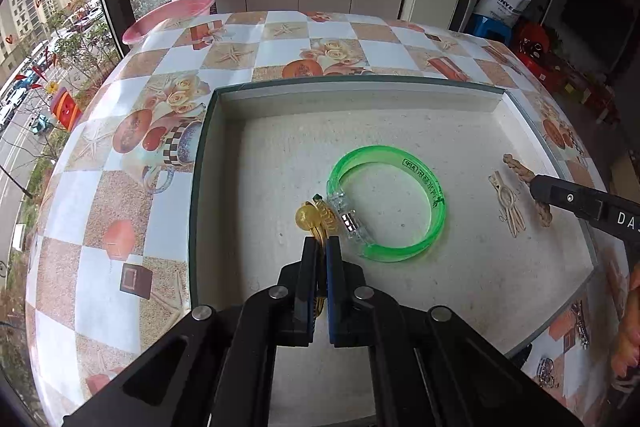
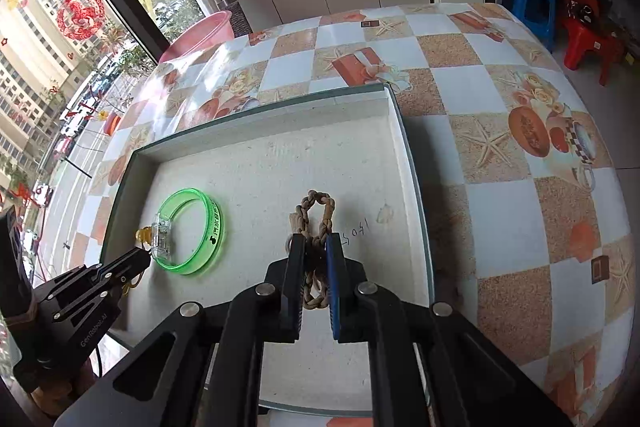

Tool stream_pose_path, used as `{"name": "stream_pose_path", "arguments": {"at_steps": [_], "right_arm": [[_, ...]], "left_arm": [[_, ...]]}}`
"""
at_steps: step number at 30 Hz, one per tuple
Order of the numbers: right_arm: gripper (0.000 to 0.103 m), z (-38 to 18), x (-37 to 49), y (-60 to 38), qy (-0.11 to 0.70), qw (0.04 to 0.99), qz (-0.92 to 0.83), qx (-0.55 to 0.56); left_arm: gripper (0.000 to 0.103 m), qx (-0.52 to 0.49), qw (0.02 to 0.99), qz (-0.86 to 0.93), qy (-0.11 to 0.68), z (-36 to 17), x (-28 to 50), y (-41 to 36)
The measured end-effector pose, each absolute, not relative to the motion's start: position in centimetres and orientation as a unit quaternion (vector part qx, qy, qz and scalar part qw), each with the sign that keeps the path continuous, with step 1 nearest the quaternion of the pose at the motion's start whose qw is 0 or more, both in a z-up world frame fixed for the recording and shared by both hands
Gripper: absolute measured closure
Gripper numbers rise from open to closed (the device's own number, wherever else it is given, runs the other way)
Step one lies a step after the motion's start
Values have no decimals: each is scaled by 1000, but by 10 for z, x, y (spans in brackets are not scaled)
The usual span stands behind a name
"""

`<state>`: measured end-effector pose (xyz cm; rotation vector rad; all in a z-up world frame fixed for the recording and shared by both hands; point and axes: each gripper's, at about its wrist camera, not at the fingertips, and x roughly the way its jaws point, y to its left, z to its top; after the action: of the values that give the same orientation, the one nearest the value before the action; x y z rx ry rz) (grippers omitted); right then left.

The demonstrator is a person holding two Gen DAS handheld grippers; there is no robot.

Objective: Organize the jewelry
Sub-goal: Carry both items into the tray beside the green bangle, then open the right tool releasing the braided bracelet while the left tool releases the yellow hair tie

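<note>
A shallow white tray lies on the checkered table. A green translucent bangle with a clear clasp lies in its middle. My left gripper is shut on a gold ring piece just left of the bangle's clasp. My right gripper is shut on a brown braided bracelet over the tray's right part. In the left wrist view the braided bracelet shows at the right gripper's tip. In the right wrist view the bangle lies at left beside the left gripper.
A pale clip-shaped piece lies in the tray near the braided bracelet. Metal chains lie on the table right of the tray. A pink basin stands beyond the table's far left edge. Blue and red stools stand far right.
</note>
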<state>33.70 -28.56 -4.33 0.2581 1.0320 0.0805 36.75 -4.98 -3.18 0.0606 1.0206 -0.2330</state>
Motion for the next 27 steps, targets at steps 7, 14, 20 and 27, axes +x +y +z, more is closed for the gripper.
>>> {"name": "stream_pose_path", "arguments": {"at_steps": [7, 14, 20, 27], "right_arm": [[92, -63, 341, -285, 504, 855, 31, 117], [89, -63, 341, -286, 505, 853, 36, 124], [40, -53, 337, -285, 494, 858, 47, 135], [39, -31, 326, -293, 467, 867, 55, 166]], "left_arm": [[87, 56, 871, -104, 477, -38, 366, -58], [87, 81, 877, -89, 464, -36, 362, -67], [87, 91, 894, -87, 430, -20, 351, -73], [86, 81, 897, -93, 425, -7, 347, -76]]}}
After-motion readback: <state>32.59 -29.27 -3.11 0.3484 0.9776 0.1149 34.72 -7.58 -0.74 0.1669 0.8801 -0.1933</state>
